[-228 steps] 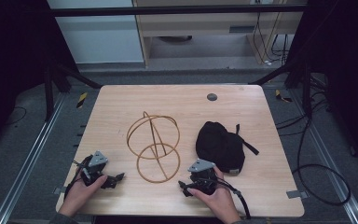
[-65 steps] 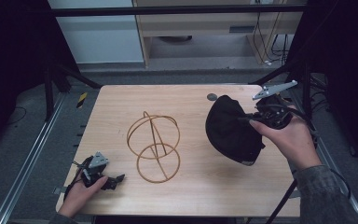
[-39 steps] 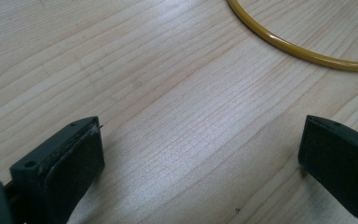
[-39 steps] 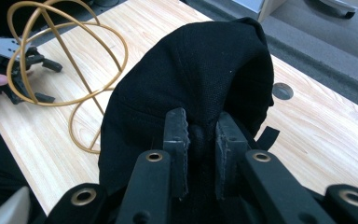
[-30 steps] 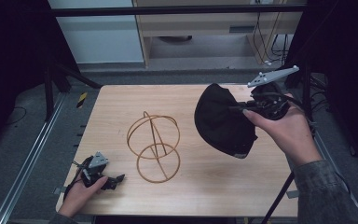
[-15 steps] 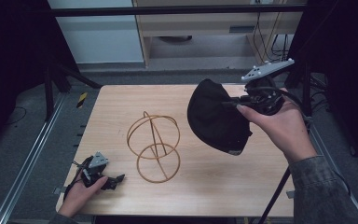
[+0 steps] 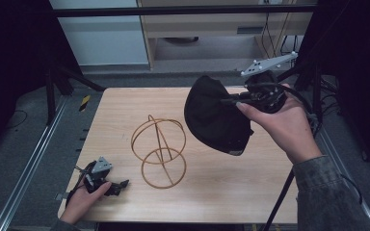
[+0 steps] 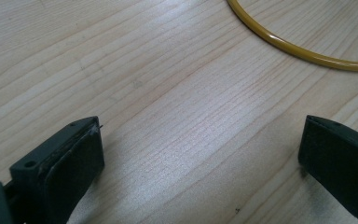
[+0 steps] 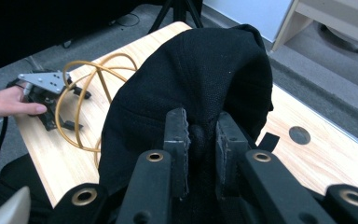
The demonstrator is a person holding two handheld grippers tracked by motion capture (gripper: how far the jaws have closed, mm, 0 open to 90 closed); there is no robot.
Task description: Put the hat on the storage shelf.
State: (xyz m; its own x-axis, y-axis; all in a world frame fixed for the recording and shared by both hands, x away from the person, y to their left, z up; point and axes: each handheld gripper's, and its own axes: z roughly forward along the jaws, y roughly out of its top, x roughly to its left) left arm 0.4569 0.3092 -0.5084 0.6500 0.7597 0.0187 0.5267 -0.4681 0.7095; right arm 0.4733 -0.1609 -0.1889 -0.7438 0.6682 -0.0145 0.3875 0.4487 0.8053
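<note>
Two tools are in play, and only your right tool [image 7: 234,99] carries anything: its jaws are pinched together on a fold of the soft black fabric cap [image 7: 215,115], which hangs in the air above the right half of the pale wooden bench [image 7: 125,103], clear of the surface. In the right gripper view the cloth bunches between the ribbed pads [image 9: 176,135], so you hold a gathered pleat near the crown rather than the brim.

Judging from how it sags and folds, the cap is light and limp, with no stiffness to keep its shape once lifted. It should not slip easily, since the mesh-like weave looks grippy against the pads, but a small pinch of cloth can pull free if you swing it fast. A firmer hold would likely be the brim edge or a seam, where the material is thicker.

Your left tool [image 7: 102,179] rests on the bench at the near left corner, jaws spread wide apart with nothing between them; the left gripper view shows bare wood grain between them.

Between the two tools stands the yellow wire frame of crossed hoops on a ring base [image 7: 160,150], just beside the hanging cap. It looks thin and light, so it may tip or slide if the cap drags against it.
</note>
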